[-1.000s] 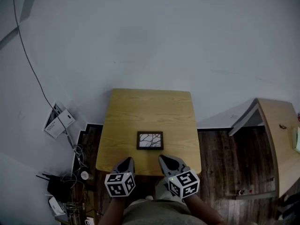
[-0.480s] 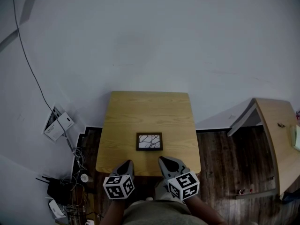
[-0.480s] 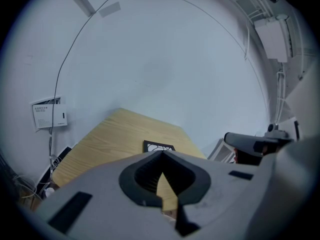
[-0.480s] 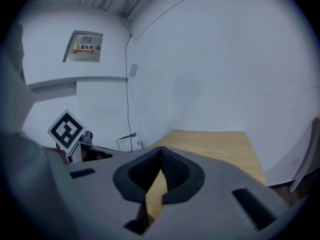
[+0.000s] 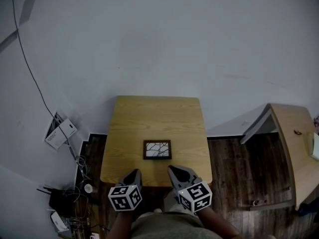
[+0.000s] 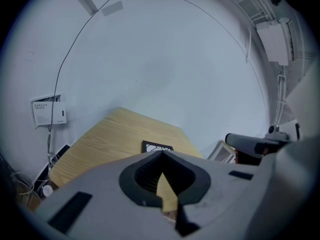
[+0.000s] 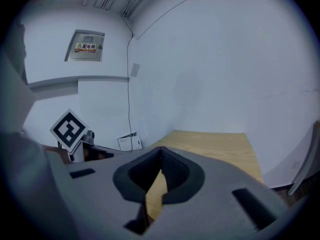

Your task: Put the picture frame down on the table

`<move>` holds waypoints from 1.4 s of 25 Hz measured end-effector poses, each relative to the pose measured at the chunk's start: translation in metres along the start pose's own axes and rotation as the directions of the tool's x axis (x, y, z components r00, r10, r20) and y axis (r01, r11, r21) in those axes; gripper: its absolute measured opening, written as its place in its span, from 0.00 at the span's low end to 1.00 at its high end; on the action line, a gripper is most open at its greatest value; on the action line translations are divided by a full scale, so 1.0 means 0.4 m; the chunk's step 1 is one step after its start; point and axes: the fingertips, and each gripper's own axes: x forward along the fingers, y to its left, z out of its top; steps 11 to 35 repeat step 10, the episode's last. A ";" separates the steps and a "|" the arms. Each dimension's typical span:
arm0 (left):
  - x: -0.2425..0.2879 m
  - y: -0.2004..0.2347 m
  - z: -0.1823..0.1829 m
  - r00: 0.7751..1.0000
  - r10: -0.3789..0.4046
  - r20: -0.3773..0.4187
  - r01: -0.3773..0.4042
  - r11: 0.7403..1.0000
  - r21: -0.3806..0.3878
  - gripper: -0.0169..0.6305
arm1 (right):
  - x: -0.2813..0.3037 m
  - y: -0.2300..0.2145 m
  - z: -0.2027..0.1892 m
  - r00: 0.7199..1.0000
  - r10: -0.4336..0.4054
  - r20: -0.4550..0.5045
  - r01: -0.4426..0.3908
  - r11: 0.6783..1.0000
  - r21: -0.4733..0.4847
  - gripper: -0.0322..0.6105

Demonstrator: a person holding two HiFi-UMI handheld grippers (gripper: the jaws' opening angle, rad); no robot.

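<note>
Item: picture frame [image 5: 157, 150], lying flat on the table [image 5: 154, 113], in its near half and roughly centred. Its position is unchanged over the last second, so you can take the put-down as already done. Your left gripper [image 5: 133, 173] and right gripper [image 5: 172, 170] sit side by side at the table's near edge, tips pointing across the table toward the frame, clear of it, and barely shifted since a second ago. Jaws on each: closed tip to tip, nothing between them. Remaining work, by judgement: none.

picture frame [image 5: 157, 150] on table [image 5: 149, 113], left gripper [image 5: 133, 173], right gripper [image 5: 172, 169] at near edge
</note>
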 end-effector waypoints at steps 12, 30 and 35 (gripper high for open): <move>0.009 -0.006 -0.001 1.000 -0.004 -0.006 0.004 1.000 -0.015 0.03 | 0.002 -0.017 0.002 1.000 0.001 -0.006 -0.001 1.000 -0.004 0.05; 0.009 -0.006 -0.001 1.000 -0.004 -0.006 0.004 1.000 -0.015 0.03 | 0.002 -0.017 0.002 1.000 0.001 -0.006 -0.001 1.000 -0.004 0.05; 0.009 -0.006 -0.001 1.000 -0.004 -0.006 0.004 1.000 -0.015 0.03 | 0.002 -0.017 0.002 1.000 0.001 -0.006 -0.001 1.000 -0.004 0.05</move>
